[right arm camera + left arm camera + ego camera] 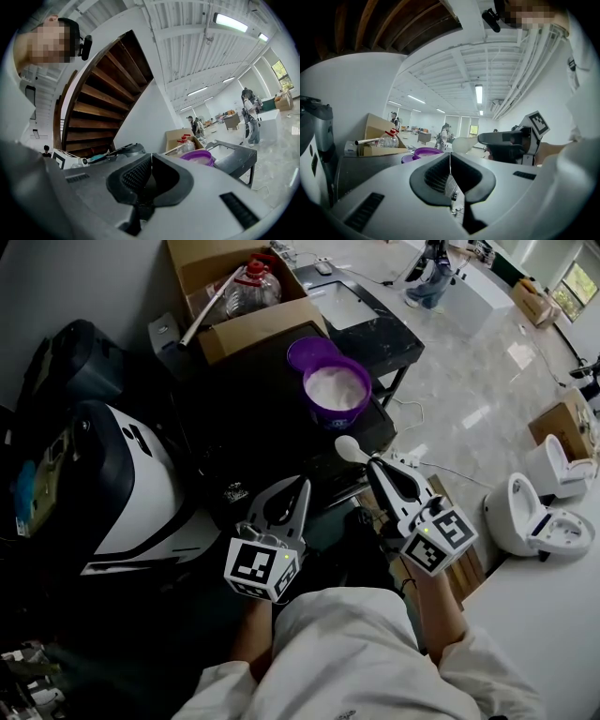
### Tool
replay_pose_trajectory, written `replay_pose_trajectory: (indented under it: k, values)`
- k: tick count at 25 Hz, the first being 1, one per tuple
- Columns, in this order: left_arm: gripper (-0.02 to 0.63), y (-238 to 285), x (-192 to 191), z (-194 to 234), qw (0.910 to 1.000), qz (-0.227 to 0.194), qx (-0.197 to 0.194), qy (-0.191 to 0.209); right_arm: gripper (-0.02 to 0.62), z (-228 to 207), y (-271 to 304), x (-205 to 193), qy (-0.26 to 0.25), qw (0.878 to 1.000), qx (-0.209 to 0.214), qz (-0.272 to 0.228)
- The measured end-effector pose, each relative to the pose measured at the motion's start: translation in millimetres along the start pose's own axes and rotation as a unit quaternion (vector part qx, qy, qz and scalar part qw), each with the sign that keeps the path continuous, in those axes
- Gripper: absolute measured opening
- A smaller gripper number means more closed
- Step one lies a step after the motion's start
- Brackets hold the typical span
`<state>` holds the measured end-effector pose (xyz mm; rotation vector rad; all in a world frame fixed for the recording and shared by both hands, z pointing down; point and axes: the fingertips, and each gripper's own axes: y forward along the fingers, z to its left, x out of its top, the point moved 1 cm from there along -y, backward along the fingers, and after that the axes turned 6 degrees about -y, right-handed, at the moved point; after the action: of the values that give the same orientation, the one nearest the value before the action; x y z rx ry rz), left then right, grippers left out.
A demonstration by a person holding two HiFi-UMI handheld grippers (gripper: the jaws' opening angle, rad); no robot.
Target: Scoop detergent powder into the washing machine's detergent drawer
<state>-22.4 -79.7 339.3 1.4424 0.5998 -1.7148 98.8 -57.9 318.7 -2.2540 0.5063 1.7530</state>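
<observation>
**Item 1, right claw** [373, 467]: jaws closed on the handle of a white scoop [349, 448]. The bowl juts past the tips, just short of the tub [336, 390]. Whether the bowl carries powder cannot be told.

**Item 2, left claw** [298, 491]: jaws pressed together, nothing held. It sits beside the right claw, at the near edge of the bench [253, 399].

**Item 3, tub:** purple, open, with white powder inside, near the bench's right edge. Its lid [307, 351] lies touching it behind.

**Item 4, washer** [122, 474]: white and black, left of the bench. The drawer cannot be made out.

**Handling (judged):** dip the scoop into the powder and lift it with the bowl flat. Carry it slowly left to the washer, with the left claw out of the path.

**Clearance:** the tub stands close to the drop to the floor, so a sideways push could tip it off. A box [253, 329] crowds the rear. The bench between tub and washer looks mostly free.
</observation>
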Motion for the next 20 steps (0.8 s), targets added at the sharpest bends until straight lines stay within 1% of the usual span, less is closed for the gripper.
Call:
replay_pose_trajectory:
  k: [7, 20]
  values:
    - [0.02, 18.0, 4.6, 10.0, 0.9998, -0.002, 0.019, -0.002, 0.012, -20.3, 13.4, 6.3, -0.001, 1.0, 0.014, 0.003]
    - [0.02, 62.9, 17.4, 22.2, 0.9976, -0.004, 0.069, -0.005, 0.012, -82.6, 53.1, 20.6, -0.008, 0.998, 0.052, 0.019]
